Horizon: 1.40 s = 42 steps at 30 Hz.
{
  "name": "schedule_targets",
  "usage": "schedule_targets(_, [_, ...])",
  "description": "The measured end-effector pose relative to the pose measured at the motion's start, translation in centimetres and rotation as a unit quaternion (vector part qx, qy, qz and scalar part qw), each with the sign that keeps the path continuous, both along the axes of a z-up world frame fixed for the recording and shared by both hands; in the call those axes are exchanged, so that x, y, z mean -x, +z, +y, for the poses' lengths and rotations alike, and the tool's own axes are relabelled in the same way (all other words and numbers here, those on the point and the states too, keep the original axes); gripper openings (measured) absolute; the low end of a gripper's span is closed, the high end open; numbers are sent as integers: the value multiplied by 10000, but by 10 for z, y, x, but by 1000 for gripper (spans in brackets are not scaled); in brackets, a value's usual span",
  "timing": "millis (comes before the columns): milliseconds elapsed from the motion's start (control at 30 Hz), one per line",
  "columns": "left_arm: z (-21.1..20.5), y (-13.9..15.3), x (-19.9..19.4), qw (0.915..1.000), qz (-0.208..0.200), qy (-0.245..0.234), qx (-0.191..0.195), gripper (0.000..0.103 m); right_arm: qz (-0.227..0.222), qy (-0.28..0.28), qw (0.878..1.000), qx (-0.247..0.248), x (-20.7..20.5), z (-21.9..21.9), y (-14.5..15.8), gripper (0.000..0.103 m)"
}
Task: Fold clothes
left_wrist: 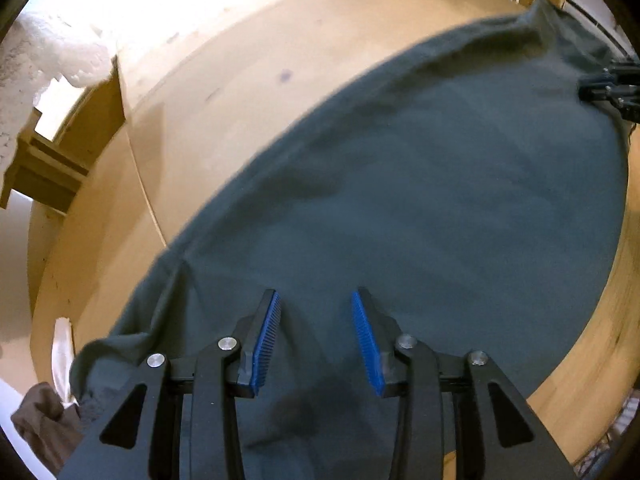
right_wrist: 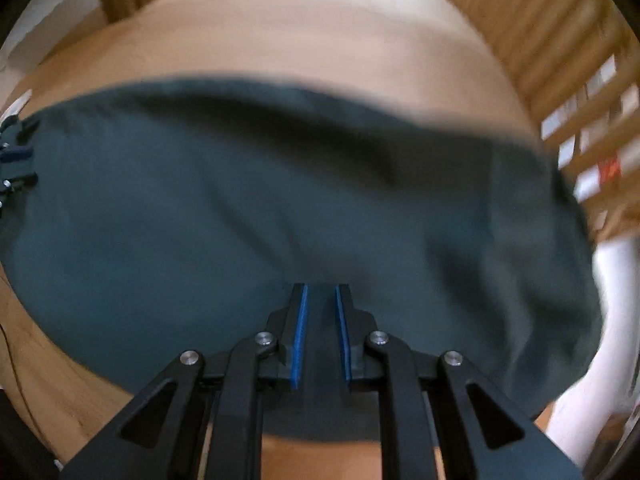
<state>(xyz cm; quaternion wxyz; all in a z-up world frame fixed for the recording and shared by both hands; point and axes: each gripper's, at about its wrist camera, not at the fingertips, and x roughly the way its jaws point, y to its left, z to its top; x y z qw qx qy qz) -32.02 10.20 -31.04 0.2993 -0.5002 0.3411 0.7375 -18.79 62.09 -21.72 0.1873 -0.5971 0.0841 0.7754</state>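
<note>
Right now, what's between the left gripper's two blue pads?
Only the dark green garment, lying flat below the left gripper; the left wrist view shows the pads apart and nothing pinched.

No readable text, label, brand, number or sign shows in either view.

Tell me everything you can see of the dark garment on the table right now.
The dark garment is a plain grey-green, soft knit-looking cloth, spread mostly flat on the wooden table. Its far edge is rumpled into a ridge, and one corner bunches at the table's near left edge. The left tool stands open above it, nothing between its pads. The right tool is over it with a narrow gap; whether it pinches cloth is unclear through the blur.
</note>
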Motion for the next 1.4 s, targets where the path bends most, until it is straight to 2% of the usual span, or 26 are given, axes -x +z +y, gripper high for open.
schedule_targets(67, [-2,0,0,9999,-117,83,46,37,-12,59,9998,164,-13,2,-12,16])
schedule_targets(167, [-12,-5,10,9987,-415,294,9,38,-67,162,9998,100,-29,-17,-34,17])
schedule_targets(267, [-26,-3,4,9988,-381,264,143,40,-168,303,9991,230,-40,-42,-51,18])
schedule_targets(400, [-47,-5,-2,9985,-276,310,353,43,-97,452,9963,723,-53,-58,-72,18])
schedule_targets(467, [-50,-11,0,9981,-229,392,424,43,316,81,9945,996,-68,-36,-69,19])
schedule_targets(533, [-50,-9,2,9975,-143,457,522,42,656,-520,9949,554,-96,8,-58,37])
schedule_targets(567, [-48,-7,2,9973,-100,474,558,42,824,-820,9927,331,-110,30,-52,54])
schedule_targets(600, [-46,-5,2,9970,-57,491,595,40,967,-1113,9890,100,-123,52,-47,60])
schedule_targets(667, [-28,7,-2,9983,-37,413,402,40,926,-1577,9826,-321,-144,99,-48,60])
schedule_targets(733, [-5,20,-10,9995,-54,211,218,40,763,-1828,9791,-456,-156,158,-63,60])
schedule_targets(767, [12,27,-17,9999,-34,20,144,40,669,-1784,9809,-385,-161,175,-72,60])
schedule_targets(900, [79,38,-52,9968,-170,-777,-6,42,257,-1271,9915,-141,-121,224,-108,60])
schedule_targets(1000, [123,38,-72,9929,-156,-1179,80,42,250,-1027,9942,-195,-107,274,-115,60])
schedule_targets(1133, [165,33,-75,9912,-364,-1270,14,42,462,-821,9952,262,-72,298,-140,61])
schedule_targets(1200, [176,27,-75,9912,-379,-1264,87,41,583,-666,9949,475,-71,337,-147,60])
schedule_targets(1300, [185,15,-73,9915,-452,-1196,249,41,802,-358,9919,916,-65,340,-150,60])
schedule_targets(1400, [186,6,-74,9914,-500,-1149,381,41,700,-206,9924,994,-57,337,-163,60])
